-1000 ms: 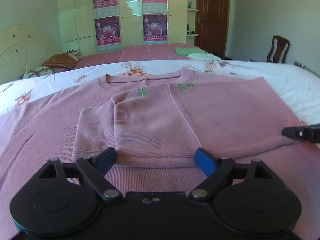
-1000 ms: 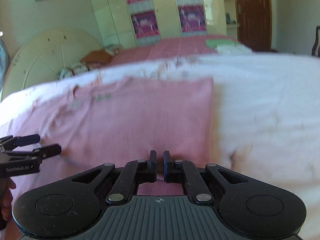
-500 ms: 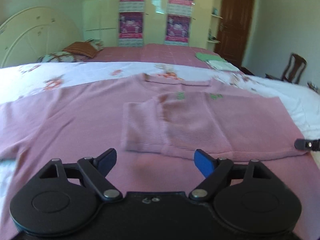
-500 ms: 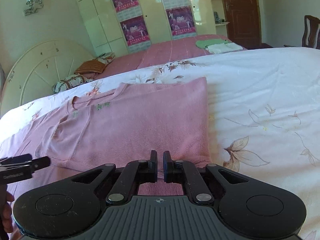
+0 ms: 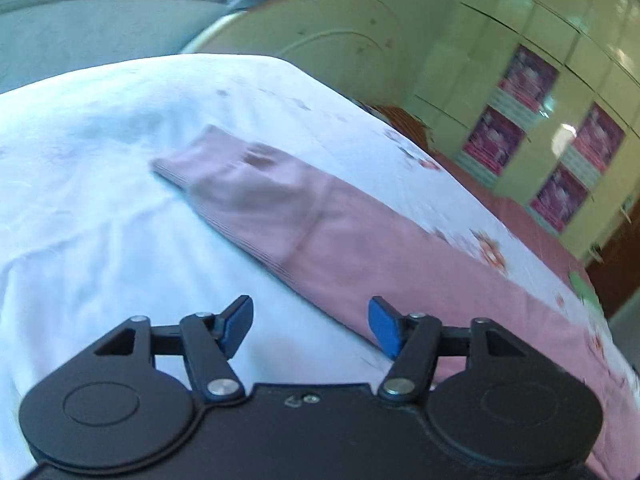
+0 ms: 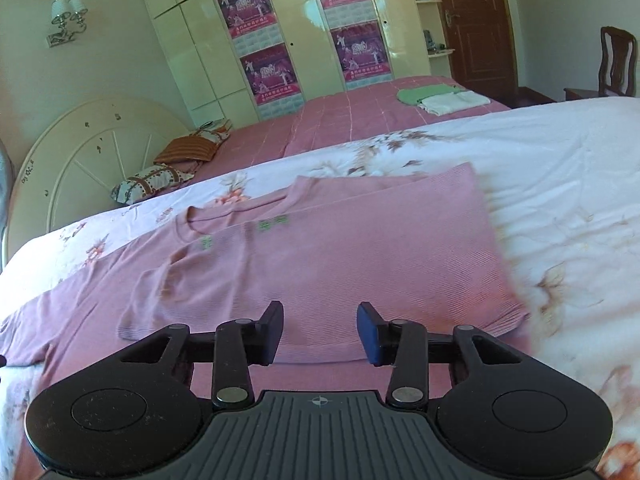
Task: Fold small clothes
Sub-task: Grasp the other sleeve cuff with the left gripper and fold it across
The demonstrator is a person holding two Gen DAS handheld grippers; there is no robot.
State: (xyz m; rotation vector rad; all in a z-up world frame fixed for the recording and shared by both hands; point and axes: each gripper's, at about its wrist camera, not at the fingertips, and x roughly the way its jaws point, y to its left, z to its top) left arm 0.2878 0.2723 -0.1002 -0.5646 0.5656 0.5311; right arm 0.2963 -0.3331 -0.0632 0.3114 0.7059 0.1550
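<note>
We see the pink sweater (image 6: pixel 340 264) spread flat on the floral bed (image 6: pixel 560 184), its right half folded in toward the middle. Our right claw (image 6: pixel 319 332) hovers over the hem, jaws parting, nothing between them. Our left claw (image 5: pixel 310 326) hangs over white sheet, tilted, jaws narrowing but still wide and empty; the left sleeve (image 5: pixel 240 188) stretches out toward eleven o'clock ahead of it. At one o'clock from the right claw lie folded clothes (image 6: pixel 440 98).
</note>
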